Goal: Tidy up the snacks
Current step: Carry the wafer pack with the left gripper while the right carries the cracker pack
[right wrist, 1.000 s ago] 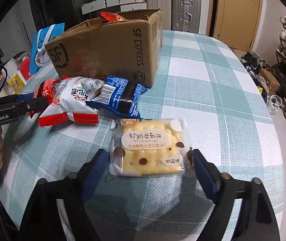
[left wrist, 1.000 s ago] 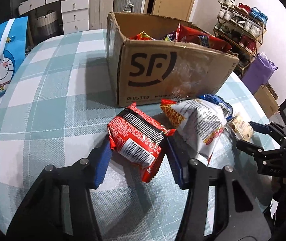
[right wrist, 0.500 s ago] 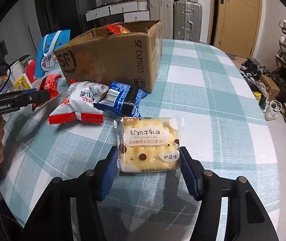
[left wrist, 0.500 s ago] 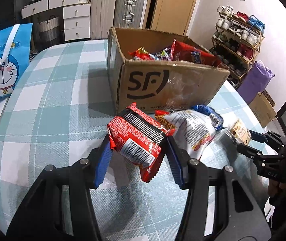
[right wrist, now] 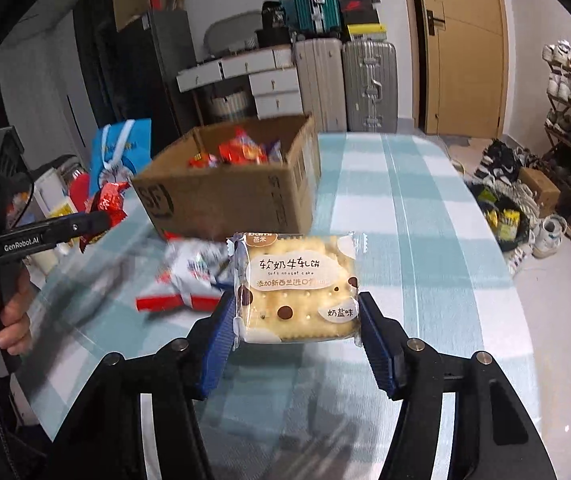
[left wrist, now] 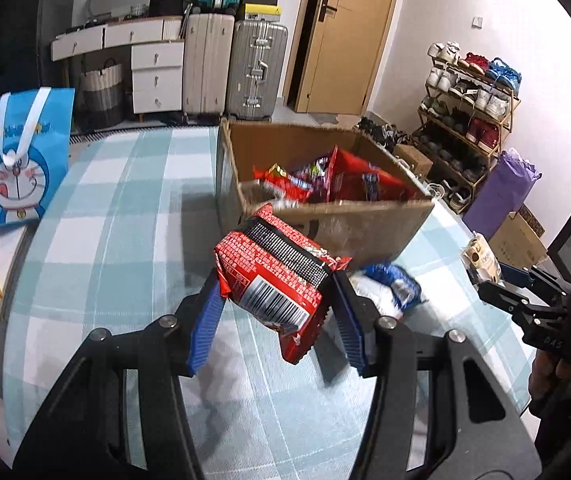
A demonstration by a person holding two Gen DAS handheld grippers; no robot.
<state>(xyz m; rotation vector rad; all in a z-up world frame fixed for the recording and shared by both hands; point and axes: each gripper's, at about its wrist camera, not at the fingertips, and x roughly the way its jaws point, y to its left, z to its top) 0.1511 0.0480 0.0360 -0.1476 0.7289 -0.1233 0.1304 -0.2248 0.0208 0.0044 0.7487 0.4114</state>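
Note:
My left gripper (left wrist: 275, 320) is shut on a red snack packet (left wrist: 275, 280) and holds it in the air in front of the open cardboard box (left wrist: 365, 232), which holds several snacks. My right gripper (right wrist: 297, 336) is shut on a clear packet of nougat biscuits (right wrist: 299, 286) and holds it above the table. The box (right wrist: 229, 196) also shows in the right wrist view. A white-and-red snack bag (right wrist: 189, 280) and a blue packet (left wrist: 401, 286) lie on the table by the box. The left gripper with its red packet (right wrist: 105, 204) shows at the left of the right wrist view.
The table has a teal checked cloth (left wrist: 125, 208). A blue Doraemon gift bag (left wrist: 21, 156) stands at its left edge. Suitcases (left wrist: 237, 68), drawers and a shoe rack (left wrist: 473, 112) stand around the room beyond the table.
Both grippers closed on their packets and lifted them off the table. The left one rose toward the box with the red packet. The right one rose with the biscuit packet.

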